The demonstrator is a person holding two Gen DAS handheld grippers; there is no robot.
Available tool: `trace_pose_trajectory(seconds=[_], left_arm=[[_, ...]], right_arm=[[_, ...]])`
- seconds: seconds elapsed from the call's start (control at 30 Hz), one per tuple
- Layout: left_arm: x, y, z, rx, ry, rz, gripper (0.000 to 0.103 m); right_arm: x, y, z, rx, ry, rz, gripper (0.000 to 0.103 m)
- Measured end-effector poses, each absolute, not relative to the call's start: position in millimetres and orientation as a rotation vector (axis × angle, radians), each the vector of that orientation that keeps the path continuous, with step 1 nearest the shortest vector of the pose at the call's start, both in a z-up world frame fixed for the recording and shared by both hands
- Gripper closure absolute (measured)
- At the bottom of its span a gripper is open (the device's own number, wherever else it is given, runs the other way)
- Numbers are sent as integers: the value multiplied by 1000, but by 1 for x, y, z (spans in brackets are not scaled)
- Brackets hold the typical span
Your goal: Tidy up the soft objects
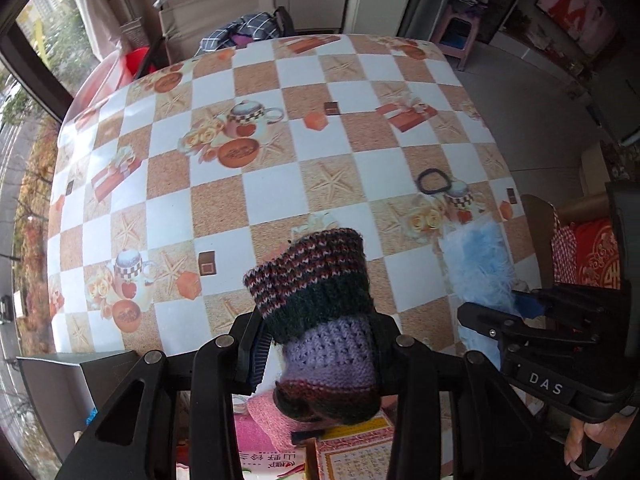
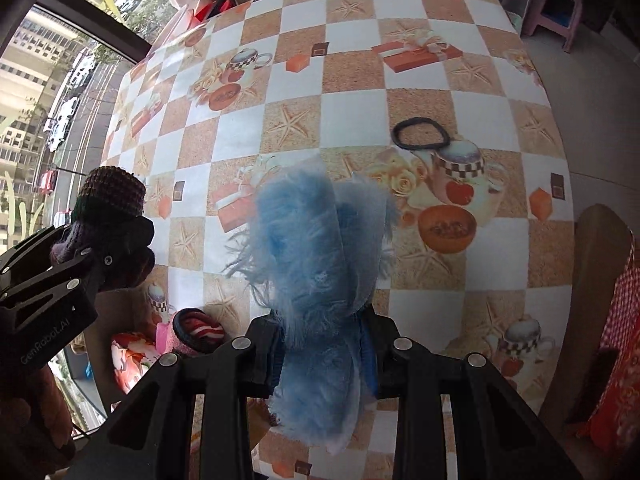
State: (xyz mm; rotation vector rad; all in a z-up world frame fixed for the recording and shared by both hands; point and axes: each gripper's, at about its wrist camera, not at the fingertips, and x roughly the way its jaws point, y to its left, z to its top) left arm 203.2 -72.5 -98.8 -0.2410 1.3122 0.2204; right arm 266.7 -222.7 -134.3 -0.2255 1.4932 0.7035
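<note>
My left gripper [image 1: 320, 340] is shut on a knitted piece [image 1: 316, 280] striped maroon, dark green and lilac, held up above the checked tablecloth [image 1: 272, 184]. My right gripper [image 2: 320, 344] is shut on a fluffy light-blue piece [image 2: 316, 248], also lifted off the table. Each view shows the other tool: the right gripper [image 1: 524, 308] with the blue fluff [image 1: 480, 264] at the right side, the left gripper [image 2: 120, 248] with the knit [image 2: 112, 196] at the left side. A black hair tie [image 2: 420, 133] lies flat on the cloth beyond the fluff, also seen as the hair tie [image 1: 434, 181].
Below the table's near edge sits a pink knitted item [image 1: 268, 416], seen as a pink-rimmed roll [image 2: 196, 332] from the right wrist. A chair with red cushions [image 2: 616, 360] stands right of the table. A folding chair with clothes [image 1: 240, 32] is at the far side, a window on the left.
</note>
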Motion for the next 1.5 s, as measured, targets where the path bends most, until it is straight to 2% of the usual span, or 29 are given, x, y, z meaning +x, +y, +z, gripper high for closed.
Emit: trace_pose_trajectory(seconds=[0.5, 0.8, 1.07, 1.5], left_arm=[[194, -162, -46, -43, 1236, -21, 61], [171, -216, -26, -19, 1223, -215, 61], [144, -238, -21, -1, 1247, -339, 61], [80, -260, -29, 152, 1282, -545, 61]], right_arm=[[243, -298, -109, -96, 1464, 547, 70], [213, -348, -89, -14, 1453, 438, 70], [183, -376, -75, 38, 1446, 380, 70], [122, -386, -92, 53, 1514, 329, 70]])
